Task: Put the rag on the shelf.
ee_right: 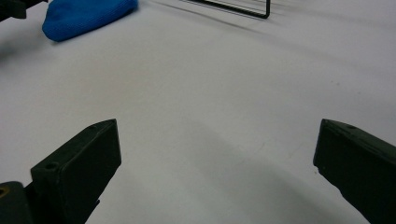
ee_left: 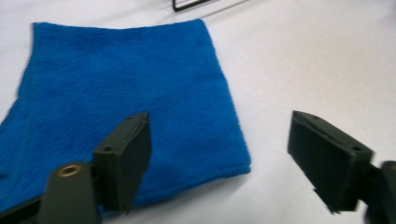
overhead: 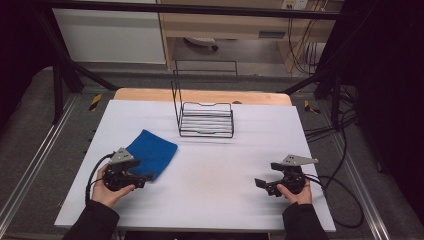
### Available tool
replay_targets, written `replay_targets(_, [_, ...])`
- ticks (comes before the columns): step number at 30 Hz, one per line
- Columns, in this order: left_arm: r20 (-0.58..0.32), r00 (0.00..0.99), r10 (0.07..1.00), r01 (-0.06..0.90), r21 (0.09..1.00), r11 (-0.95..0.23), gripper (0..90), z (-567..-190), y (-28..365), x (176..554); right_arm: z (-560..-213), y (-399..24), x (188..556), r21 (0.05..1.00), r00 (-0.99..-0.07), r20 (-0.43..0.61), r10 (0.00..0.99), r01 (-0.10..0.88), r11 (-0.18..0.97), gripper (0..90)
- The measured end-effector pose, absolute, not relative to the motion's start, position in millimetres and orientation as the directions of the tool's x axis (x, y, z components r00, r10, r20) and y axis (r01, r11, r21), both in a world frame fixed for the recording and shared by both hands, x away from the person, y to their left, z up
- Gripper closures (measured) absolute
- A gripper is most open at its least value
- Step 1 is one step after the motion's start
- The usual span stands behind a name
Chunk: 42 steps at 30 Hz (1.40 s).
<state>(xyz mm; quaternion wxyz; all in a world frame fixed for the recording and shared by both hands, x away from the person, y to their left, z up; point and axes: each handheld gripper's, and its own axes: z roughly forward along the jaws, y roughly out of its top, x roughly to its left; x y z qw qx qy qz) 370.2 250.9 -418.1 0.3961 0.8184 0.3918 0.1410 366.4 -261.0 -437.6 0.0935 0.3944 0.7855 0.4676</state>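
While the blue cloth [ee_left: 126, 107] lies folded and flat on the tabletop [overhead: 210, 185], my left gripper [ee_left: 219, 154] straddles its near corner, jaws apart, nothing gripped yet. My right gripper [ee_right: 217, 172] hovers wide and empty. By my judgement, nearly everything remains to be done.

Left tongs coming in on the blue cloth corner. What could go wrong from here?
1. The left tongs are open astride the blue cloth corner; one pad sits over it, so closing may pinch only the top fold.
2. Dragging it could bunch the cloth.
3. A lifted cloth might snag the wire rack.
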Motion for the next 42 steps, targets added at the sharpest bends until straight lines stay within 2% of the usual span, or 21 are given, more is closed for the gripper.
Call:
replay_targets(2, [-0.072,0.665,0.744,0.53,0.747,-0.401,29.0,-420,243,372,-438,-261,366,0.809,-0.671,0.222,0.707,0.532,0.251,1.4])
replay_targets(3, [-0.076,0.665,0.743,0.534,0.744,-0.402,35.2,-422,240,372,-438,-261,366,0.809,-0.672,0.221,0.707,0.531,0.252,1.4])
replay_targets(6, [-0.087,0.666,0.741,0.551,0.728,-0.409,46.2,-427,235,373,-438,-261,367,0.808,-0.671,0.22,0.708,0.532,0.253,1.4])
replay_targets(10, [-0.079,0.653,0.753,0.564,0.714,-0.414,55.2,-433,233,374,-438,-261,366,0.808,-0.671,0.222,0.707,0.533,0.251,1.4])
replay_targets(18, [-0.058,0.635,0.771,0.582,0.692,-0.427,60.5,-444,230,378,-438,-260,367,0.807,-0.669,0.223,0.709,0.534,0.251,1.5])
replay_targets(24, [-0.037,0.616,0.787,0.585,0.69,-0.426,74.4,-445,230,380,-438,-260,367,0.806,-0.669,0.221,0.71,0.535,0.254,1.5])
replay_targets(31, [-0.019,0.618,0.786,0.585,0.68,-0.443,83.8,-444,230,382,-438,-260,367,0.805,-0.667,0.222,0.712,0.537,0.252,1.7])
replay_targets(42, [-0.084,0.625,0.776,0.601,0.686,-0.41,87.6,-440,235,384,-438,-260,367,0.801,-0.67,0.222,0.709,0.54,0.259,1.9])
